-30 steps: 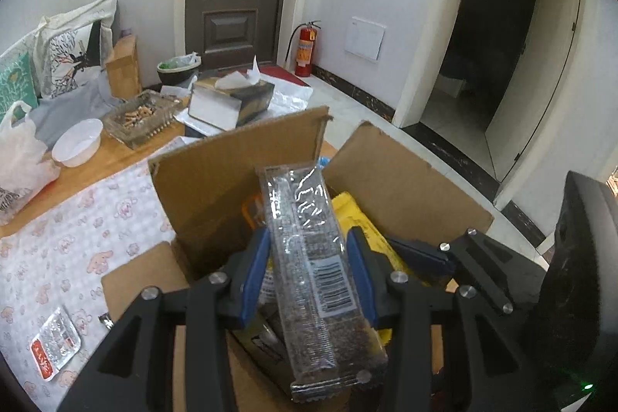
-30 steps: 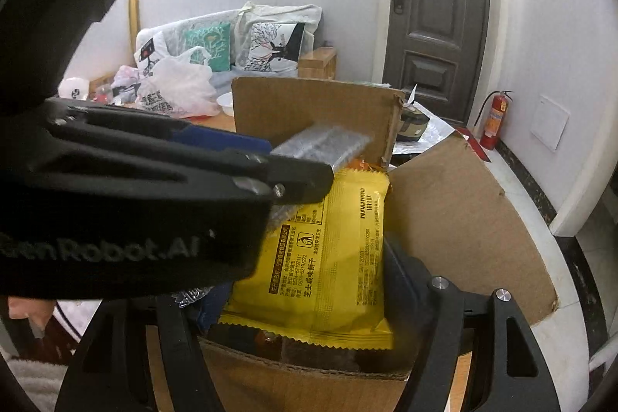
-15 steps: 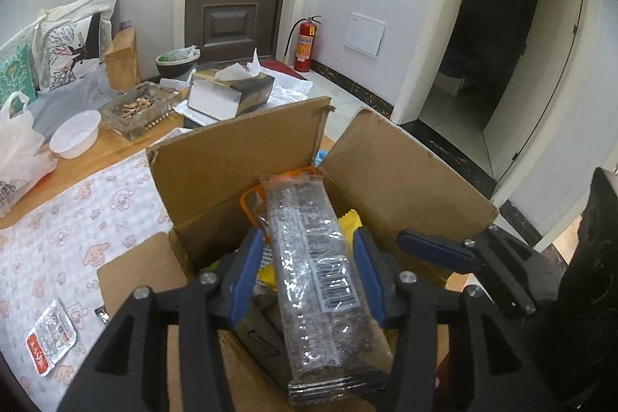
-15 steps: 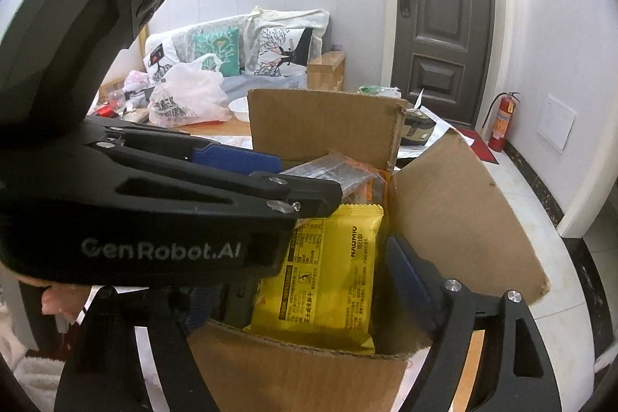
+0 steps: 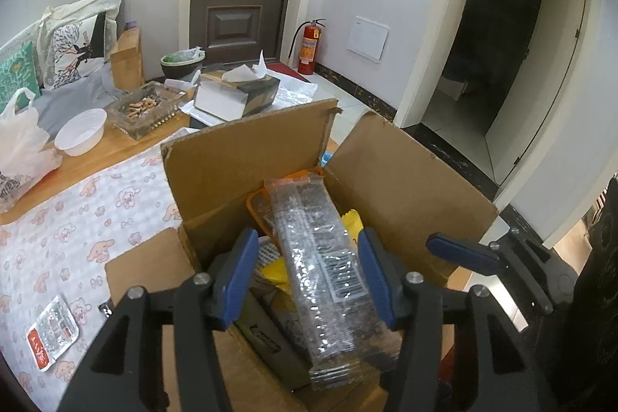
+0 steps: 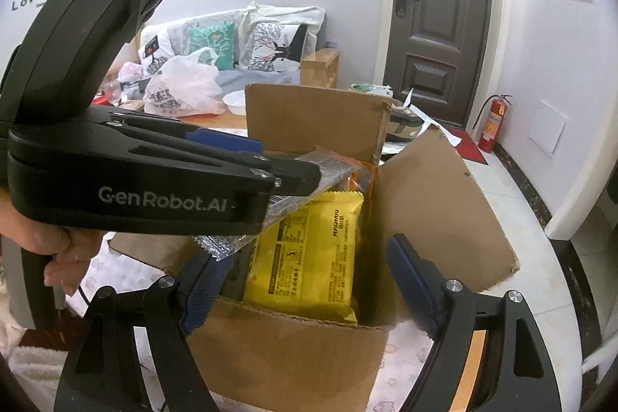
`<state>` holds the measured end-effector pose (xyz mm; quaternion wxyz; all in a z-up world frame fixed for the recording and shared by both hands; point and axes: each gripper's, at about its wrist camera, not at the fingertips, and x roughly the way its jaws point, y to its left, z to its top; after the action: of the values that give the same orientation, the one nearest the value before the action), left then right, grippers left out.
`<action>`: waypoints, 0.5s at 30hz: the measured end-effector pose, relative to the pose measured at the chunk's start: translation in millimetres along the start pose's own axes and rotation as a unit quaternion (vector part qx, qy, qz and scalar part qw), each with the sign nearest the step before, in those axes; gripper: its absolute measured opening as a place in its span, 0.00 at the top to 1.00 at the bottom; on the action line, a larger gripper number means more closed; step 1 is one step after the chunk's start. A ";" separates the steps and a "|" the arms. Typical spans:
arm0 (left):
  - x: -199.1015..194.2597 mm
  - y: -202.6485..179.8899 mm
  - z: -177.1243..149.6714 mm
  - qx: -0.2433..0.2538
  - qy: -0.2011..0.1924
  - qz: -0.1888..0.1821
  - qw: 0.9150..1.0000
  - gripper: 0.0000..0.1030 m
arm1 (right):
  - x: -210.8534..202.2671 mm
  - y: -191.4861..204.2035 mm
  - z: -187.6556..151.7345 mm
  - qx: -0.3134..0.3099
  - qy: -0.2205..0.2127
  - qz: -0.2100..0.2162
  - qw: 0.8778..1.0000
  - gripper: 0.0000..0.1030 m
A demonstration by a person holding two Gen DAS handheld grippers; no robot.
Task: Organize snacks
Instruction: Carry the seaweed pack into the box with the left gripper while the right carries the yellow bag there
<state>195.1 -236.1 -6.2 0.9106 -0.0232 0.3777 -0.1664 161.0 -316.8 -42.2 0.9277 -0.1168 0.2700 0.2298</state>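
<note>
The left gripper (image 5: 309, 271) had spread wider, releasing the clear snack bar (image 5: 328, 269) between its fingers; the right gripper (image 6: 301, 280) gaped around the yellow packet (image 6: 309, 257).

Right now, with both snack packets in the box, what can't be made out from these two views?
- Box floor: both views, covered by the clear packet and yellow packet.
- Orange packet: mostly hidden behind the clear packet, left view.
- Clear packet's print: too small, left view.
- Clear packet's middle: right view, blocked by the left gripper.
- Right gripper: open around the yellow packet; contact unclear.
</note>
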 end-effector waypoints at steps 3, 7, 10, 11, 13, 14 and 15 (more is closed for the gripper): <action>0.9 0.8 -2.2 0.001 0.004 0.005 1.000 0.51 | -2.5 -2.8 -3.1 0.002 0.004 -0.009 1.000 0.24; 3.9 4.2 -4.1 -0.002 0.006 0.007 1.000 0.51 | -5.7 -6.1 -8.5 0.003 0.012 -0.023 1.000 0.23; 5.1 6.4 -4.9 -0.004 0.007 0.010 1.000 0.51 | -10.2 -9.6 -11.1 0.008 0.012 -0.020 1.000 0.23; 5.8 6.4 -5.3 -0.003 0.008 0.012 1.000 0.51 | -12.6 -9.1 -11.4 0.008 0.011 -0.019 1.000 0.23; 7.5 5.9 -6.6 0.001 0.010 0.016 1.000 0.51 | -16.5 -8.7 -12.0 0.009 0.010 -0.015 1.000 0.23; 8.1 5.7 -6.7 0.001 0.009 0.017 1.000 0.51 | -18.3 -8.6 -13.0 0.008 0.010 -0.013 1.000 0.23; 8.5 6.0 -6.5 0.000 0.010 0.017 1.000 0.51 | -19.1 -8.6 -13.3 0.008 0.010 -0.010 1.000 0.23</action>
<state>197.9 -232.6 -17.7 0.9095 -0.0155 0.3868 -0.1515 144.9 -335.7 -41.8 0.9282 -0.1145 0.2800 0.2169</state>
